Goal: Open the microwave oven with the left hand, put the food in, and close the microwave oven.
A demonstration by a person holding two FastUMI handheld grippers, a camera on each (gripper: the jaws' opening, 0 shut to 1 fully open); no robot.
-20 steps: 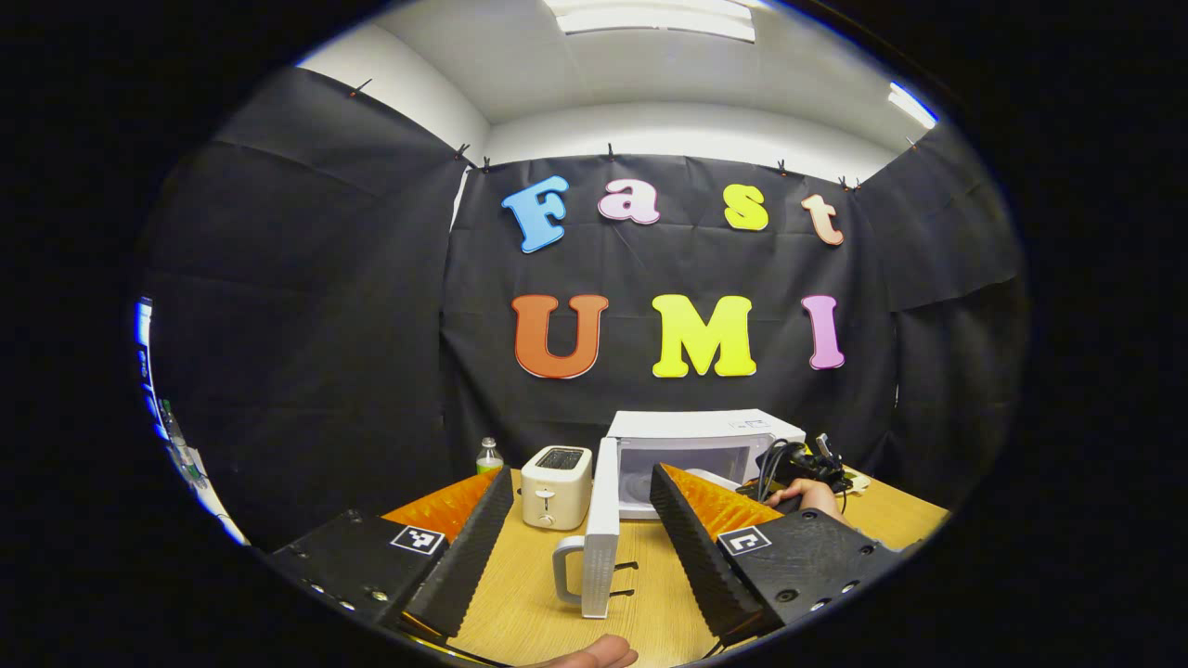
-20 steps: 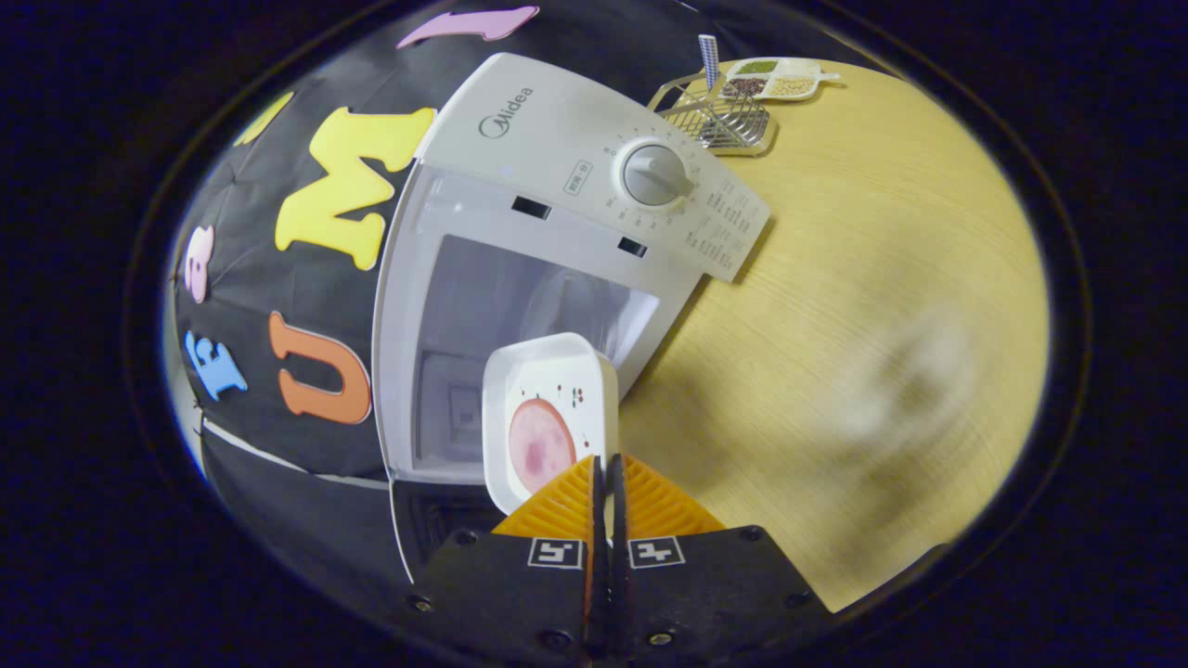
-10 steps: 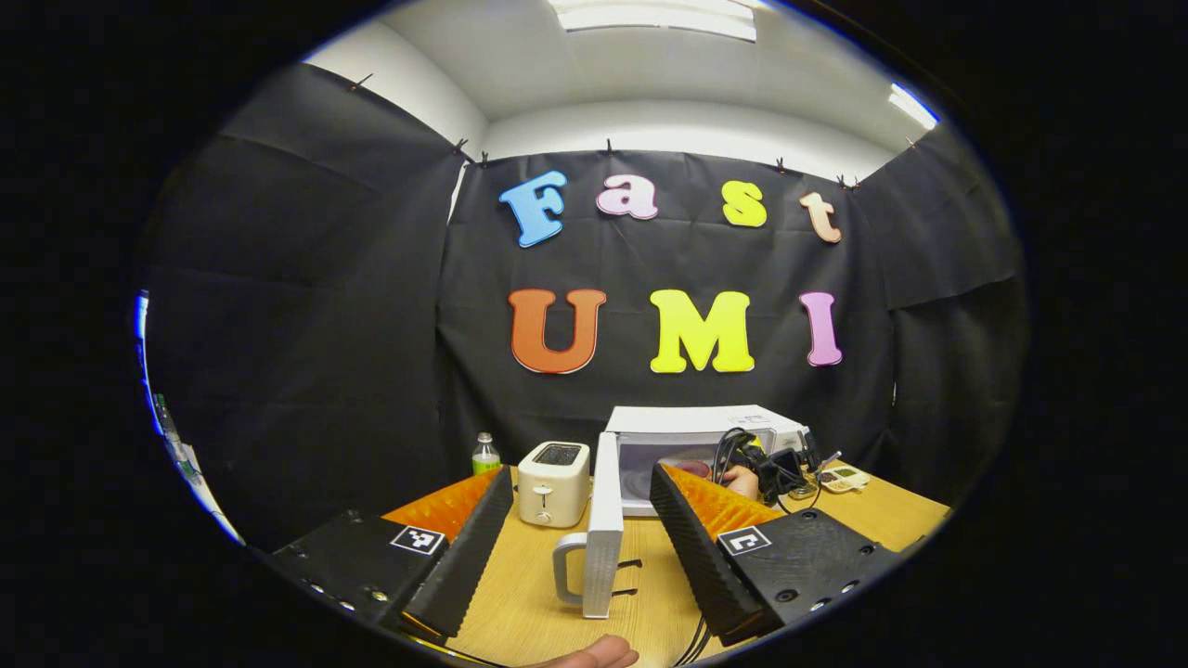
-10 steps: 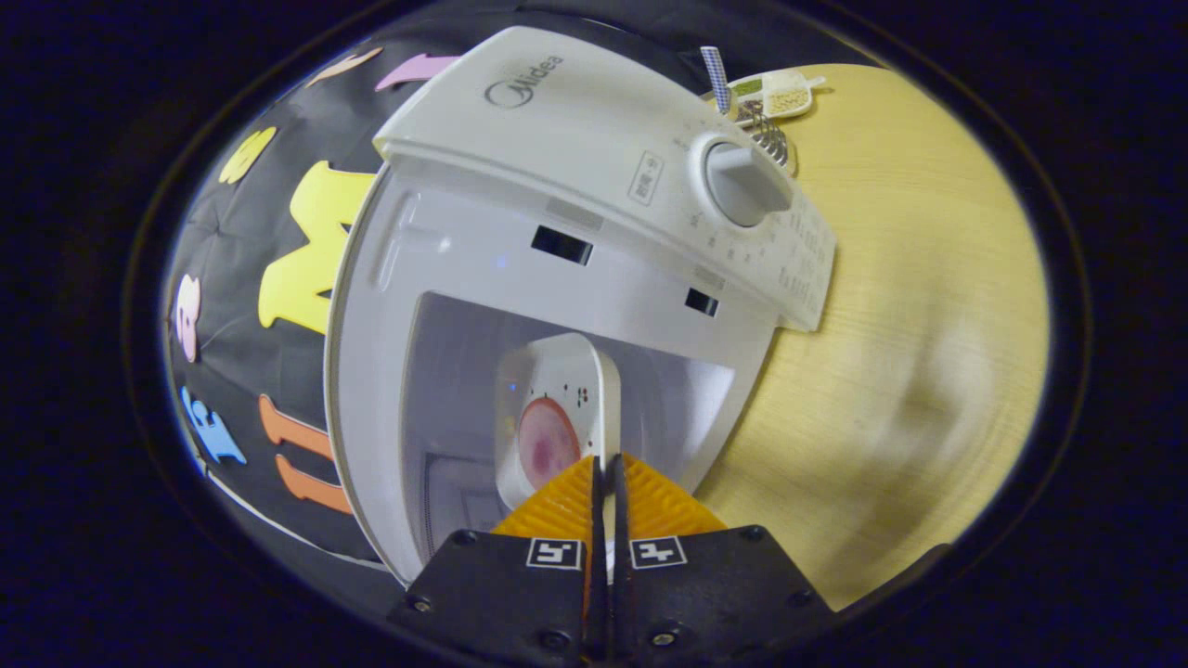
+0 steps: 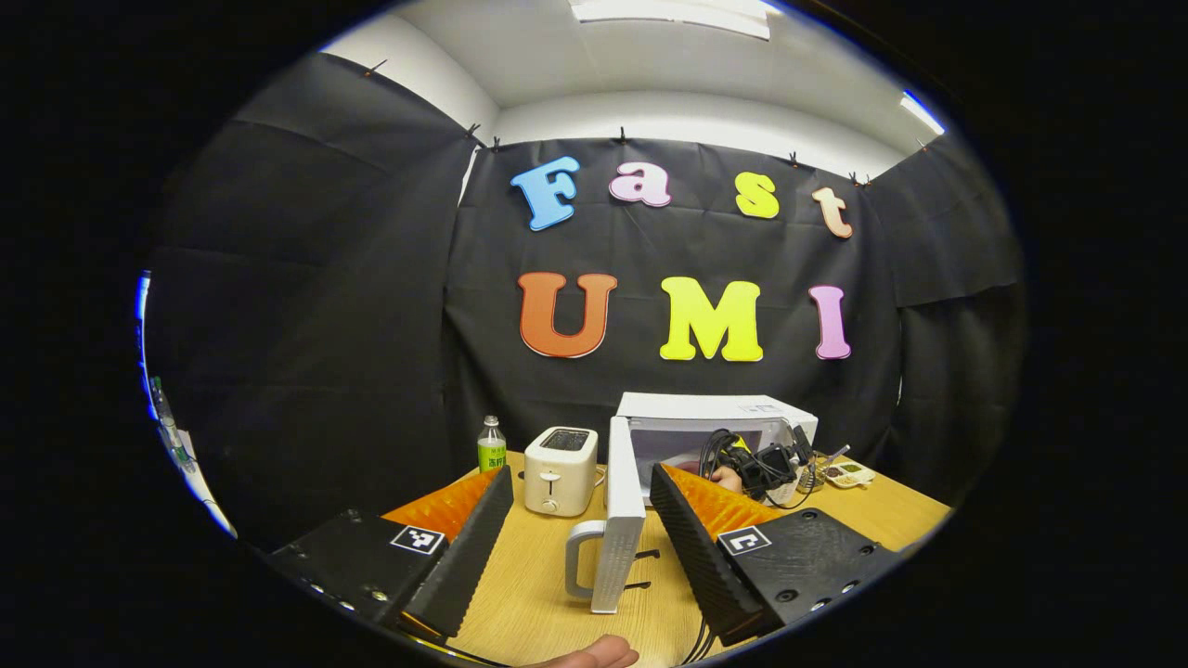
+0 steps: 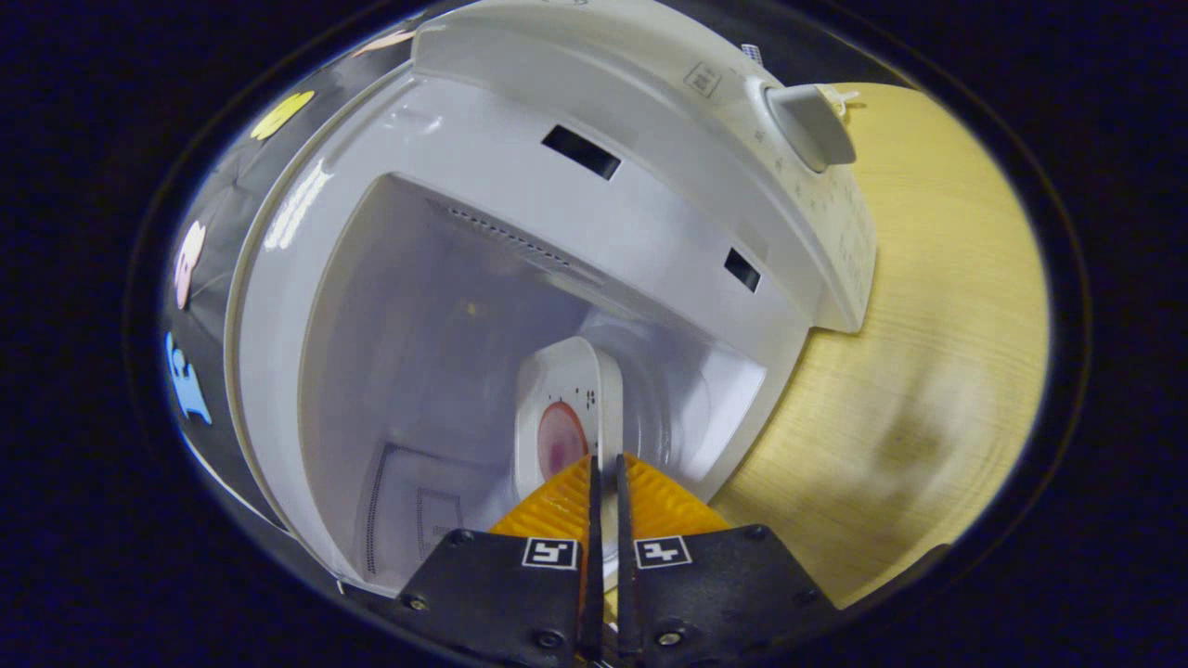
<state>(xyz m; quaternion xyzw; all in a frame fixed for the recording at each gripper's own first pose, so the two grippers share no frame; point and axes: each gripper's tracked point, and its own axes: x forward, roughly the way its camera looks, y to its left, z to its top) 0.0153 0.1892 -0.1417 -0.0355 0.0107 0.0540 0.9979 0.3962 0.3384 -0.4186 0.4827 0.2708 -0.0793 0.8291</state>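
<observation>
Microwave (image 5: 715,431) stands at the table's (image 5: 548,594) far side, door (image 5: 620,520) swung open. Right gripper (image 6: 603,478), fingers pinched on the dish's (image 6: 568,408) rim, holds the food (image 6: 560,438) inside the cavity. Left gripper (image 5: 580,529) hangs spread wide, empty, near the door.

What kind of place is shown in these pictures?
Probably a recording booth staged as a kitchen counter: black cloth walls, and a wooden table bearing an open microwave oven, a toaster and a bottle.
</observation>
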